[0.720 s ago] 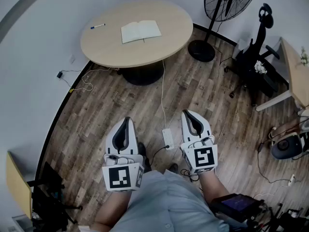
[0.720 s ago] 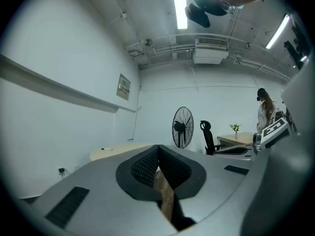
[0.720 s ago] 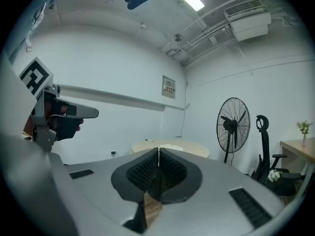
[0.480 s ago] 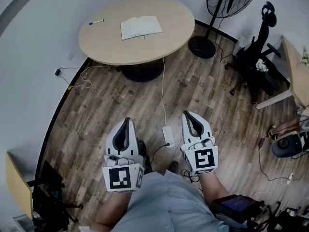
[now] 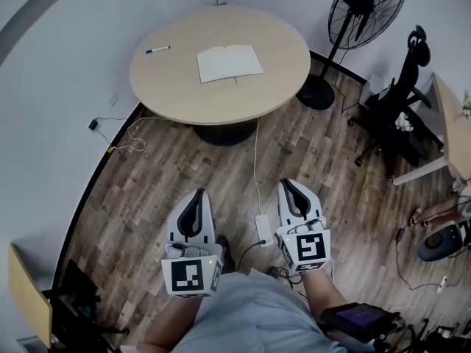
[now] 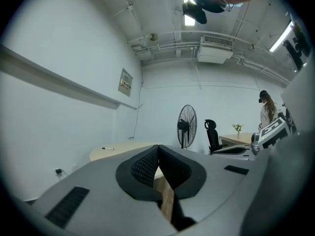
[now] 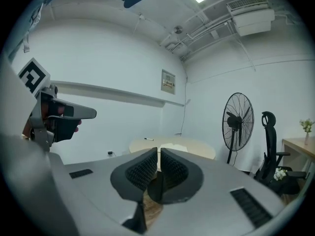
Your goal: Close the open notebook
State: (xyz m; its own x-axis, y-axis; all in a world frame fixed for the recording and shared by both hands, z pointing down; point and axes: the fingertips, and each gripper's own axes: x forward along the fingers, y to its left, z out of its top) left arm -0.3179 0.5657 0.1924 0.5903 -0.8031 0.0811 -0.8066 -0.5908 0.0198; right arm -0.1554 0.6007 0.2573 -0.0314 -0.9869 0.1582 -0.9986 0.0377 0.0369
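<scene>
Wooden table (image 5: 184, 90): open notebook (image 5: 229, 63) (pen (image 5: 157, 49), seemingly, nearby); left gripper (image 5: 196, 193), right gripper (image 5: 286, 183) jaws clenched, empty.

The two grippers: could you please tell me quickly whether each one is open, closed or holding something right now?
Left gripper: closed, nothing between its jaws.
Right gripper: closed, nothing between its jaws.

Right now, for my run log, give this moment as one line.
notebook: open on round table | pen: on table, apart | left gripper: jaws shut, empty | right gripper: jaws shut, empty | both: over floor
</scene>
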